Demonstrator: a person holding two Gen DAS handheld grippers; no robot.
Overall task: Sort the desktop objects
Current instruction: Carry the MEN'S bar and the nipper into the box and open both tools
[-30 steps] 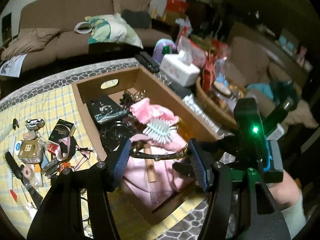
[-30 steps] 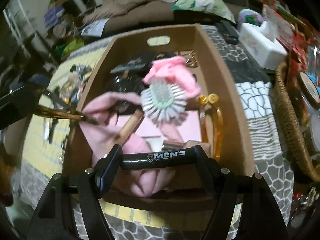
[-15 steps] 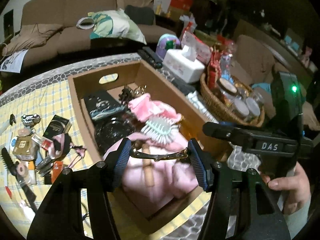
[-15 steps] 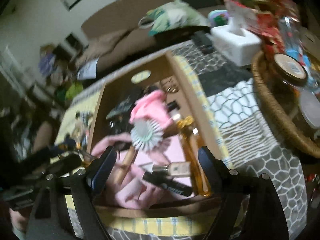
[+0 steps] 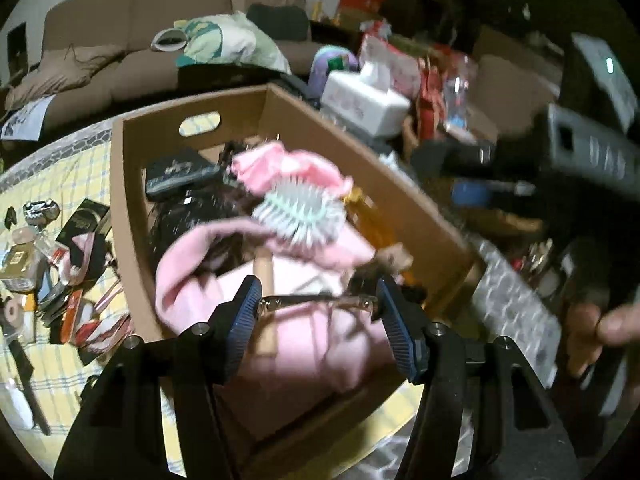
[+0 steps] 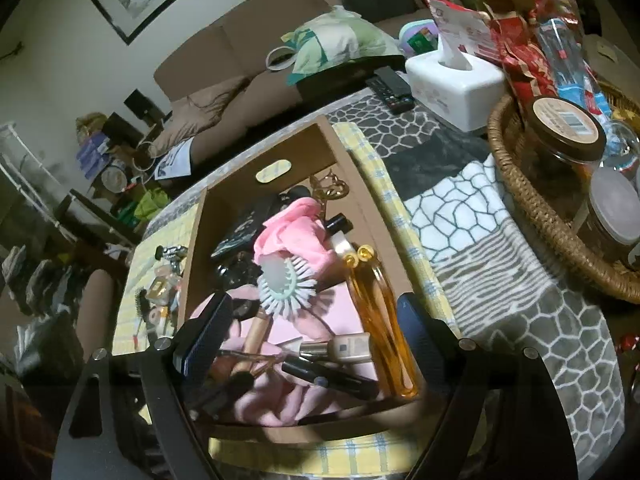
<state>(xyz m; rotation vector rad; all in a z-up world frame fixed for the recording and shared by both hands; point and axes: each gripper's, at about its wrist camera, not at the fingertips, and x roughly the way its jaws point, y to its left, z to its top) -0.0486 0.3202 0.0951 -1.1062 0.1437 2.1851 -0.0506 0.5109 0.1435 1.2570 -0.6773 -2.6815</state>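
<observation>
Gold-rimmed glasses [image 5: 316, 300] are clamped across the left gripper [image 5: 318, 312], now lower over the cardboard box [image 5: 120, 216] than a second ago, while the right gripper [image 6: 310, 338] stands wide and empty, its black "MEN'S" tube [image 6: 328, 376] dropped onto the pink cloth [image 6: 280, 396]. So one item is sorted and one is about to be. Inside I count one round brush [image 6: 290, 284], one amber bottle [image 6: 380, 320] and one foundation bottle [image 6: 344, 347].

Both tools share one build. The left gripper [image 5: 318, 314] has black angular arms, silver round-head screws at the joints, and dark blue ribbed pads [image 5: 243, 322] on its fingers. The right gripper [image 6: 310, 334] matches it, with black frame, silver screws and blue ribbed pads [image 6: 208, 330]. At three o'clock in the left view its grey housing [image 5: 592, 152] carries pale lettering and a green light.
</observation>
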